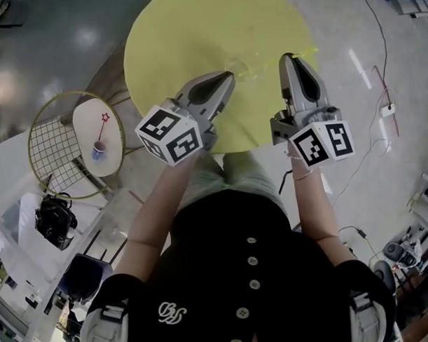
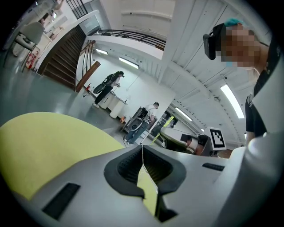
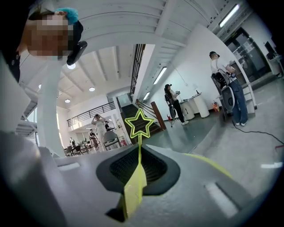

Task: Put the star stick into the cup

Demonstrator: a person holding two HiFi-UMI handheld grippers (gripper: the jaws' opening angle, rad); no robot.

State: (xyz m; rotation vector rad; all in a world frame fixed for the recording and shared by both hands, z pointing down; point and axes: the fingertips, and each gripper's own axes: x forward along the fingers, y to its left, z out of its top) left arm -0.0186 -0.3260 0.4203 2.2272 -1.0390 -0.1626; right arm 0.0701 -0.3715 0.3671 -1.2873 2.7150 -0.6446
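Between the right jaws: thin neon-yellow plastic star stick (image 3: 140, 148), pinched along the seam, its outlined star clear beyond the tips.
Right gripper (image 3: 139, 156): clamped on that stick, pointing toward the far side.
Left gripper (image 2: 142, 154): jaws pressed together with nothing between them, just left of the right one.
Table: round pale-yellow top (image 1: 167, 42) beneath both grippers.
Cup: faint clear cup (image 1: 237, 66) on that top, just beyond the left gripper's tip.
Far left: small white round stand (image 1: 86, 121) bearing a red star stick (image 1: 104, 121) and a bluish cup (image 1: 99, 150), well apart.
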